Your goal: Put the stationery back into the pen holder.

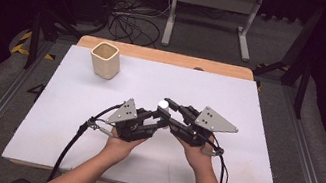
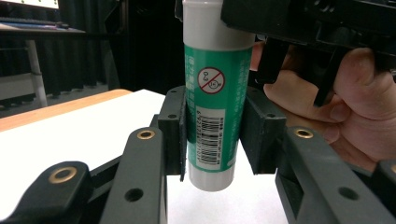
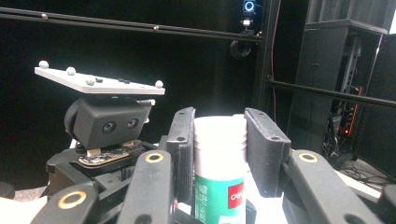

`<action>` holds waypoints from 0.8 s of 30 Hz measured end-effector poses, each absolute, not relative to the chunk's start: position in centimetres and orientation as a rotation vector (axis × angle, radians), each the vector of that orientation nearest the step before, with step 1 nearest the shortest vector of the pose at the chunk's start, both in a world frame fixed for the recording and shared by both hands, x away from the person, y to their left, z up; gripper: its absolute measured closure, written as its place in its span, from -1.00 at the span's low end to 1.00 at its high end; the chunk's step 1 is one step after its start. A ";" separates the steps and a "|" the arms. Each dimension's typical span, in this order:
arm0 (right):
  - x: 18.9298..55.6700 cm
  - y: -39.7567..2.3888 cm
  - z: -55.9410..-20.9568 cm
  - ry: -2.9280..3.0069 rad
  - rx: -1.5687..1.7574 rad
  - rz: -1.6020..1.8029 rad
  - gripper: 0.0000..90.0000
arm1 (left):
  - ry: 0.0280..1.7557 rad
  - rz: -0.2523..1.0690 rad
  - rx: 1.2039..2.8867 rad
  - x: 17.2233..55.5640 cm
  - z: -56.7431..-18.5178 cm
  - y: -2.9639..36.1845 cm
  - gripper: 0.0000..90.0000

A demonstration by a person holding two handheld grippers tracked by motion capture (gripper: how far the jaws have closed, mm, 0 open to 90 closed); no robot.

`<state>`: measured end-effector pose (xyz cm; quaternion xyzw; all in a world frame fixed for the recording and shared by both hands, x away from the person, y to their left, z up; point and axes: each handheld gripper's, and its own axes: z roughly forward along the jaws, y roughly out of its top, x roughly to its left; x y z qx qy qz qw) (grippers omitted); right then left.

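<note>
A: Item one, glue stick [image 2: 211,100]: green label with barcode, white cap, white base. Location?

B: Held off the white table [image 1: 69,120] just below its centre, between the two grippers. Cream square cup [image 1: 105,59] stands well apart at ten o'clock from it.

A: Left gripper [image 2: 212,135], condition?

B: Clenched. Both pads lie flat against the green body, one on each side, below the cap and above the base. The tube stands upright in the left gripper view, base poking out beneath the pads.

A: Right gripper [image 3: 219,140]?

B: Clenched as well, on the white cap end. In the right gripper view the cap sits squarely between the pads, with the green label starting just under them.

A: Step in hand?

B: By my reading, uncapping. One tool has the body, the other the cap, so both ends are secured and the cap looks seated on the tube.

A: Next move calls for?

B: Likely a straight pull along the tube's axis, perhaps with a slight twist, the grippers drawing apart. Both grips need to stay firm; the smooth label could slip through the left pads if the cap is tight.

A: Hazard entry?

B: Pulling off-axis could lever the tube out of the left gripper.
</note>
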<state>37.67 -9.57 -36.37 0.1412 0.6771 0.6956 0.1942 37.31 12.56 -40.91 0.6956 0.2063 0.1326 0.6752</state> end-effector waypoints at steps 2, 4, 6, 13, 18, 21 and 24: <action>37.7 -9.6 -36.4 1.898 0.395 1.951 0.45 | 0.463 0.299 1.566 37.3 -40.9 12.6 0.44; 37.7 -9.6 -36.4 1.899 0.395 1.952 0.45 | 0.463 0.300 1.568 37.3 -40.9 12.6 0.45; 37.7 -9.6 -36.4 1.899 0.394 1.952 0.45 | 0.462 0.302 1.571 37.3 -40.9 12.6 0.45; 37.9 -9.6 -36.5 1.918 0.406 1.964 0.42 | 0.465 0.324 1.596 37.4 -40.9 12.7 0.45; 38.2 -9.8 -36.6 1.933 0.432 1.948 0.32 | 0.468 0.349 1.619 37.5 -41.0 12.7 0.45; 38.3 -9.9 -36.6 1.949 0.443 1.935 0.25 | 0.476 0.357 1.626 37.6 -40.9 13.0 0.45; 38.4 -10.0 -36.6 1.963 0.448 1.929 0.20 | 0.485 0.371 1.643 37.9 -40.9 13.3 0.45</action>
